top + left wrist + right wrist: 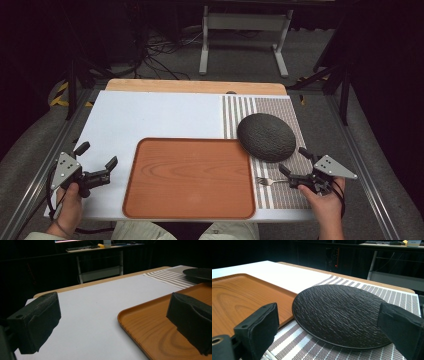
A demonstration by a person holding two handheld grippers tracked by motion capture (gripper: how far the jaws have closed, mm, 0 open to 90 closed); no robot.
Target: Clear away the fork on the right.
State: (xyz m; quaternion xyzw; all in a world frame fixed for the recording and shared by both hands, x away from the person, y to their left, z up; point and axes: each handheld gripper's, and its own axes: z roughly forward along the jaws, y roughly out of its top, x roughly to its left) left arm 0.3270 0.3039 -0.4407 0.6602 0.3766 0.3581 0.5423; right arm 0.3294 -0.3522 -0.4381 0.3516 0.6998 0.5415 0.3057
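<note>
An orange-brown wooden tray [190, 177] lies at the table's front centre. A round black textured plate [266, 136] rests to its right on a striped placemat [285, 192], its edge just over the tray's corner. A silver fork [268, 181] lies on the mat below the plate. My left gripper [97, 156] hovers open left of the tray [160, 322], nothing between its jaws. My right gripper [294, 161] is open just in front of the plate [342, 312], close to the fork's handle end, with its jaws spread wide toward the plate.
A white sheet [150, 117] covers most of the table, with a bare wooden strip [195, 86] along the far edge. Metal rails [50, 160] run down both table sides. A white stand [245, 25] and cables lie on the floor beyond.
</note>
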